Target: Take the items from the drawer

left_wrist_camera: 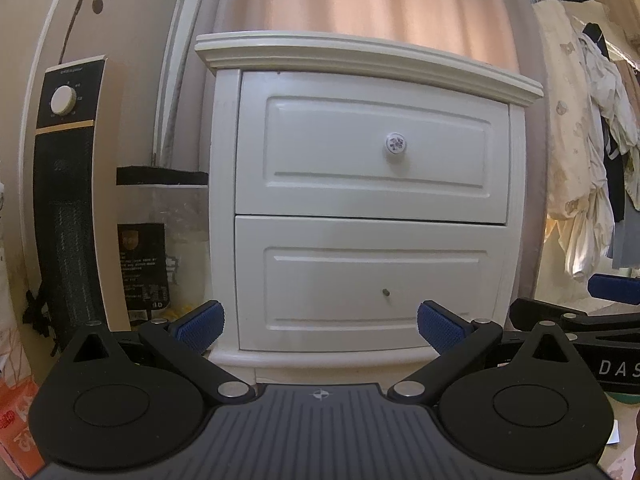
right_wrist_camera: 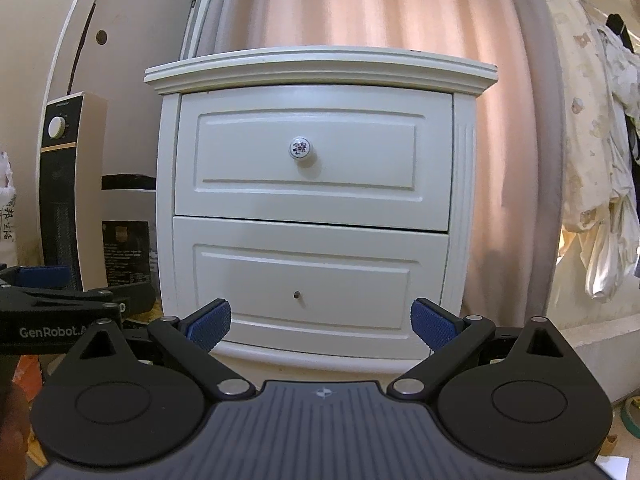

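Note:
A white two-drawer nightstand (left_wrist_camera: 368,60) stands ahead, also in the right wrist view (right_wrist_camera: 320,68). Both drawers are shut. The upper drawer (left_wrist_camera: 372,152) (right_wrist_camera: 312,160) has a round white knob with a blue flower print (left_wrist_camera: 396,143) (right_wrist_camera: 300,148). The lower drawer (left_wrist_camera: 368,280) (right_wrist_camera: 308,276) has only a small bare screw (left_wrist_camera: 386,292) (right_wrist_camera: 297,294). My left gripper (left_wrist_camera: 320,326) is open and empty, low in front of the lower drawer. My right gripper (right_wrist_camera: 322,326) is open and empty at the same height, apart from the drawer. The drawers' contents are hidden.
A tall black and beige heater (left_wrist_camera: 72,184) and a clear bag (left_wrist_camera: 160,240) stand left of the nightstand. Pink curtains (right_wrist_camera: 380,4) hang behind it. Clothes (left_wrist_camera: 580,160) hang on the right. An orange box (left_wrist_camera: 16,412) sits low left.

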A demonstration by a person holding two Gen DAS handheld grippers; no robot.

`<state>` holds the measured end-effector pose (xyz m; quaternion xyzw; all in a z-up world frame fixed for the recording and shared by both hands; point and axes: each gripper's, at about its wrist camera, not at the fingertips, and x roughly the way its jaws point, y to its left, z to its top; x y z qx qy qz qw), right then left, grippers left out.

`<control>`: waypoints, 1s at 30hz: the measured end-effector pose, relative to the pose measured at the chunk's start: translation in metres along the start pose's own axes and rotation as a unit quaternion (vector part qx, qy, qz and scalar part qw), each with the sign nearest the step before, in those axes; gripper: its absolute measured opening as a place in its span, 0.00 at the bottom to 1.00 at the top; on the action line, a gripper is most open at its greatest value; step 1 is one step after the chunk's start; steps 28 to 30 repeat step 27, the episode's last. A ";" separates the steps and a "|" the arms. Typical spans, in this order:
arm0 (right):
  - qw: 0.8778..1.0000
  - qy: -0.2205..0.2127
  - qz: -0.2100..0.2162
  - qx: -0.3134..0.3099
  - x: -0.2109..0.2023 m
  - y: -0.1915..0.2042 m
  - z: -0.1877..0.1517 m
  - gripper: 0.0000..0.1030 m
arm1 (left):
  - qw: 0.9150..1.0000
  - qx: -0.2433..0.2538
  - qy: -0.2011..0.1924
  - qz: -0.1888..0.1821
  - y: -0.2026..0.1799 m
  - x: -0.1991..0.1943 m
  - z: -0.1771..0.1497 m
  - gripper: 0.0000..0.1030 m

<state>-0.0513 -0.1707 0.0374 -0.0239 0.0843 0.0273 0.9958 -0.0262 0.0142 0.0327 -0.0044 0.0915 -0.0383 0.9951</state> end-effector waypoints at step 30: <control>1.000 -0.013 -0.008 0.006 0.000 -0.011 -0.005 1.00 | 1.000 0.009 0.002 -0.002 -0.015 0.002 0.002 1.00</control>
